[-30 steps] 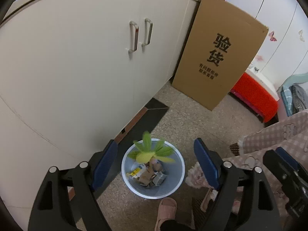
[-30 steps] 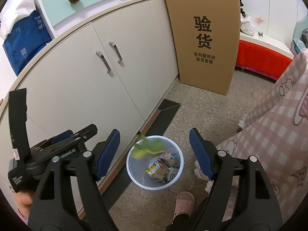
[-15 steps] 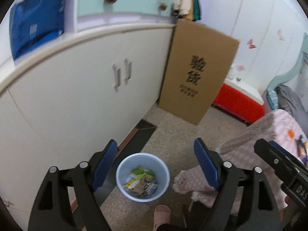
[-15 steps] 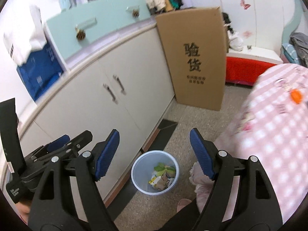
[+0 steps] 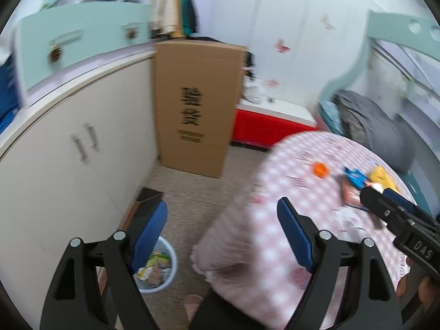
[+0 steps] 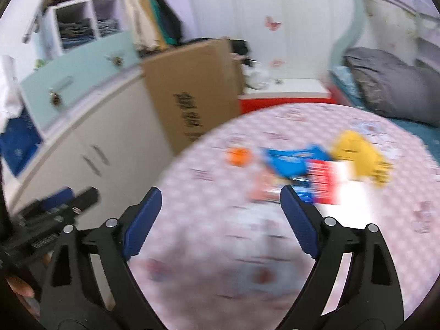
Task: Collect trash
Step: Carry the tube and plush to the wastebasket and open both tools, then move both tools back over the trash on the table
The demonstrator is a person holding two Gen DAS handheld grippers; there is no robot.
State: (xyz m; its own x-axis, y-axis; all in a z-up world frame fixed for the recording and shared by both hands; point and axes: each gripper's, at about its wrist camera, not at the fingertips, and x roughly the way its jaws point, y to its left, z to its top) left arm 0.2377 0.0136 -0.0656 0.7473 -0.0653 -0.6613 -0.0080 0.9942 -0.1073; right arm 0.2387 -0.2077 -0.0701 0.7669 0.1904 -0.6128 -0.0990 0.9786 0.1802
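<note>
Pink-checked tablecloth (image 6: pixel 275 247) carries the blurred wrappers (image 6: pixel 302 165) ahead of us, our left gripper (image 5: pixel 222 233) spread empty, our right gripper (image 6: pixel 221 214) opening empty, beside the filled bin (image 5: pixel 159 264).

Black tool (image 5: pixel 222 231) frames; ribbed blue pads (image 5: pixel 294 231); silver screws.

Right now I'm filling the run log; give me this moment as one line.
left gripper: open, empty | right gripper: opening, empty | bin: on floor, holds trash | table: wrappers uncollected
</note>
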